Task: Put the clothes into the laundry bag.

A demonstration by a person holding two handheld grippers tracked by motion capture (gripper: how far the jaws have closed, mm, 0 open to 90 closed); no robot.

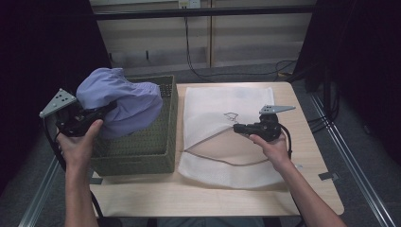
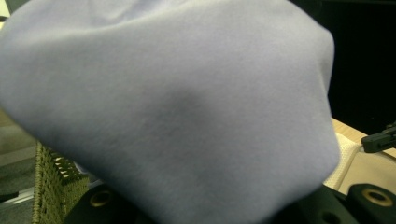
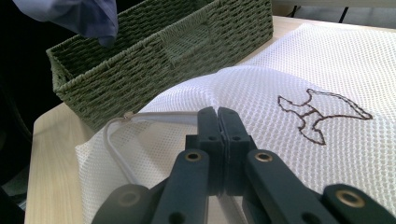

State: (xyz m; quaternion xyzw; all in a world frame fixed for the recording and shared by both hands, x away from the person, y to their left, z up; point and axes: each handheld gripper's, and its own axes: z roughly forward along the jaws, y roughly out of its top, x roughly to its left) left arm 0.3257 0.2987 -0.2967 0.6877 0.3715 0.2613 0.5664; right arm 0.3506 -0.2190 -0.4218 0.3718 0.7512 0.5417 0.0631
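My left gripper (image 1: 105, 110) is shut on a bunched lavender cloth (image 1: 118, 101) and holds it in the air over the left part of a green woven basket (image 1: 142, 156). In the left gripper view the cloth (image 2: 177, 107) covers the jaws. A white mesh laundry bag (image 1: 222, 101) with a brown embroidered outline lies flat on the table right of the basket. My right gripper (image 1: 237, 127) is shut on the bag's upper rim at its opening and lifts that layer a little. The right gripper view has the jaws pressed together on the mesh rim (image 3: 218, 116).
The basket (image 3: 154, 56) stands at the left side of the wooden table (image 1: 189, 198), close against the bag. A white cord edge (image 3: 116, 149) runs along the bag's mouth. Black curtains flank both sides, and cables lie on the floor behind the table.
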